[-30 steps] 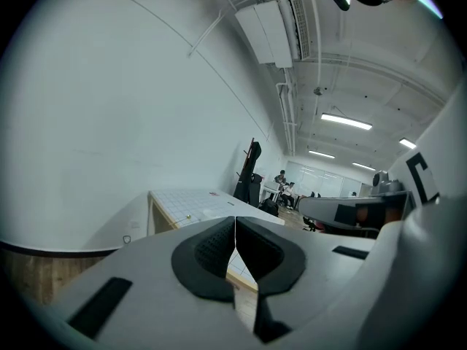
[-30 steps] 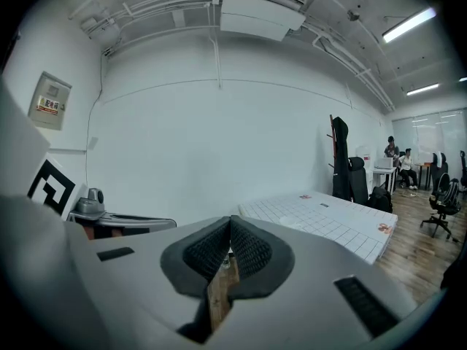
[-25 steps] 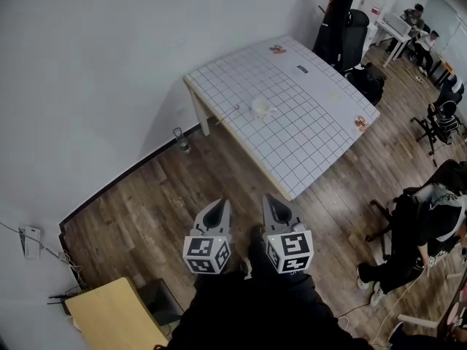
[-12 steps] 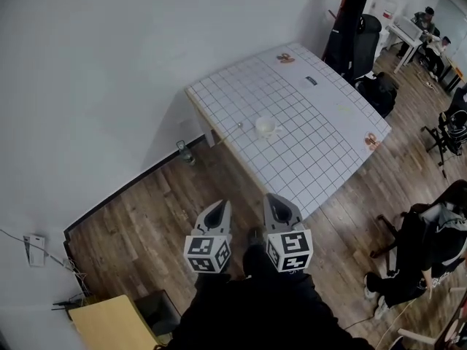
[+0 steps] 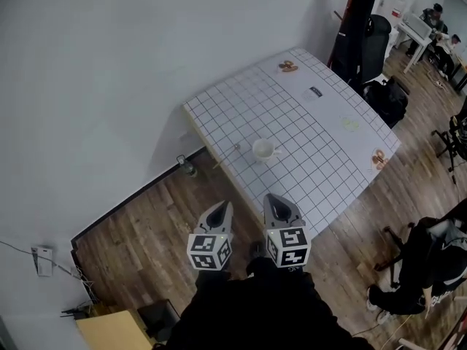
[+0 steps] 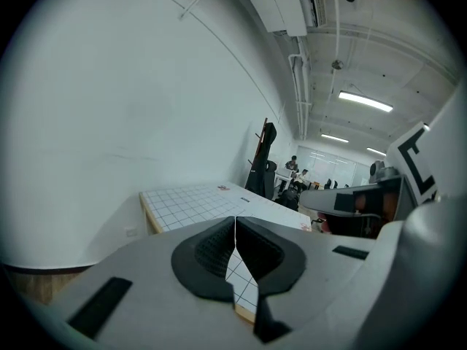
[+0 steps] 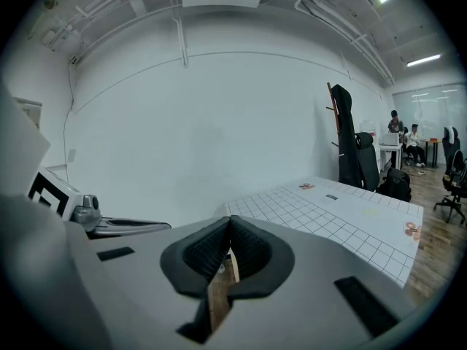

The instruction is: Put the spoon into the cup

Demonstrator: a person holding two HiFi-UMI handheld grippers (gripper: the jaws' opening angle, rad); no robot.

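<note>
Left gripper (image 5: 224, 205) and right gripper (image 5: 271, 198) hang short of the table (image 5: 321, 168), fingers clenched, empty (spoon (image 5: 227, 156) lies beside cup (image 5: 263, 149)).

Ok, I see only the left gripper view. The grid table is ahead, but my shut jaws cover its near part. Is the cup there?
Observer: Yes. In the head view a white cup stands on the grid table, near the side that faces you.
Operator: And where is the spoon?
Observer: The spoon lies left of the white cup, apart from it, at the table's edge.
Operator: Does the right gripper hold something?
Observer: No. In its own view the right gripper is shut, with nothing between the jaws.
</note>
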